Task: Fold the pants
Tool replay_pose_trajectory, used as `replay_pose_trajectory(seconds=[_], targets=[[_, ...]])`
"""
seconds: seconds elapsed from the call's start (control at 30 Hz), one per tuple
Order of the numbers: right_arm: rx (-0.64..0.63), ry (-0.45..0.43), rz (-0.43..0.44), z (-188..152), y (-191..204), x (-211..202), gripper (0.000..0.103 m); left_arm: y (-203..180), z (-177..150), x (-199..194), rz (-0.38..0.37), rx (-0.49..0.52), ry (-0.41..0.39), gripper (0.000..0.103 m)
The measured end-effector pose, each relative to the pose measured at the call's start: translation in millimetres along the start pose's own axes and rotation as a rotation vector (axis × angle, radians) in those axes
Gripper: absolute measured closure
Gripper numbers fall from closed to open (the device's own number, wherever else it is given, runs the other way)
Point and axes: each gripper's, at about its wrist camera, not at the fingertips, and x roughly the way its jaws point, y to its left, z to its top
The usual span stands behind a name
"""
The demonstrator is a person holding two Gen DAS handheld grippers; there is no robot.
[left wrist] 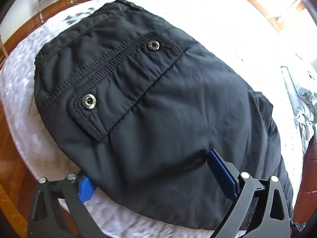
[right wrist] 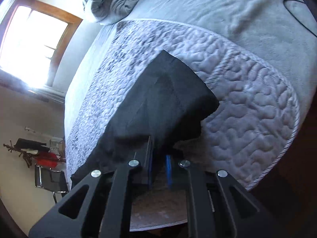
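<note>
Clearly, black pants (left wrist: pixel 158 99) are lying in a folded bundle on a white quilted bed (left wrist: pixel 19 83), snap pocket facing up. The left gripper (left wrist: pixel 156 180) is spreading wide around the bundle's near edge, one finger at each side, fabric running away ahead of it. The right gripper (right wrist: pixel 159 170) is sitting narrow at another edge, and whether it is pinching cloth is unclear.

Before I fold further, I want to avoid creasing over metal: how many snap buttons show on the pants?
2. One snap sits on the pocket flap's near corner, the other snap farther along the same flap on the black pants. More may be hidden underneath.
</note>
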Motion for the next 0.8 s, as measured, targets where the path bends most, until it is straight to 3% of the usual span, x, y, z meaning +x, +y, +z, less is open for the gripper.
replay_pose_trajectory(seconds=[0.13, 0.33, 0.6, 0.8], targets=[[0.035, 0.016, -0.073, -7, -32, 13, 0.094, -13, 10, 19, 0.03, 0.027, 0.03, 0.004], [0.064, 0.007, -0.077, -15, -44, 16, 0.094, -2, -1, 10, 0.019, 0.039, -0.014, 0.004], [-0.017, -0.033, -0.164, -11, -12, 16, 0.094, 48, -13, -43, -0.048, -0.055, -0.112, 0.004], [-0.198, -0.103, -0.185, -18, 55, -7, 0.094, 71, -17, -67, -0.115, -0.107, -0.156, 0.004]])
